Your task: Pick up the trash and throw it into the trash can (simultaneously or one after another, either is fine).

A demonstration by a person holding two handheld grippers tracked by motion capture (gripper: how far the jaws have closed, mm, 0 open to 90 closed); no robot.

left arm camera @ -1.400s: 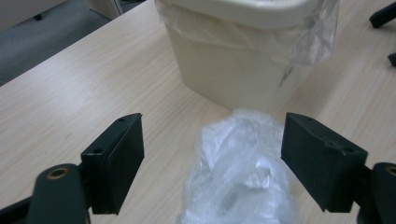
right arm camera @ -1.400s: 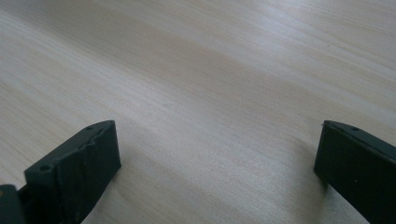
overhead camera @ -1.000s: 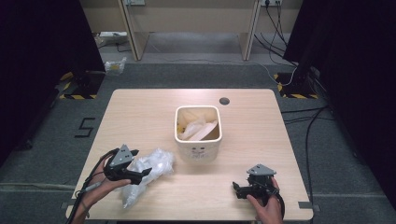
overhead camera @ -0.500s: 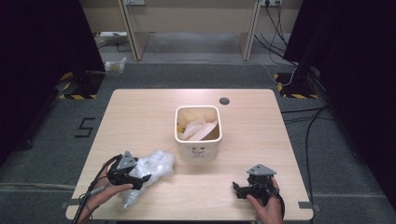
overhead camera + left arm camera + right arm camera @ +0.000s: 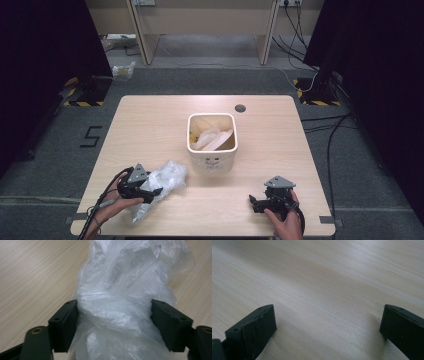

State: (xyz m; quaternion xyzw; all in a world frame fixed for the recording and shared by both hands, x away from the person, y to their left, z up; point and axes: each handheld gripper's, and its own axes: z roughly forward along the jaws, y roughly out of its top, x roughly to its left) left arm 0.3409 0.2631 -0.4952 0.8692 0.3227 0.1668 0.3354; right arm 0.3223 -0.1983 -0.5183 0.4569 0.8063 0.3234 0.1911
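The left gripper (image 5: 113, 322) has its jaws closing on the crumpled plastic bag (image 5: 120, 290), both touching it. The bag lies on the pale wooden table (image 5: 150, 125), just left of the cream bin (image 5: 212, 142). The right gripper (image 5: 260, 204), right of the bin, stands open. Around the table is grey carpet floor (image 5: 45, 165).

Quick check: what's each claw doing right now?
Left claw: jaws just been closing, both pads now pressing the crumpled clear plastic bag.
Right claw: open, nothing in it.

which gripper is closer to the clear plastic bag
Left. The left gripper has the plastic bag between its jaws, which have just been closing on it. The right gripper rests apart near the table's other front corner.
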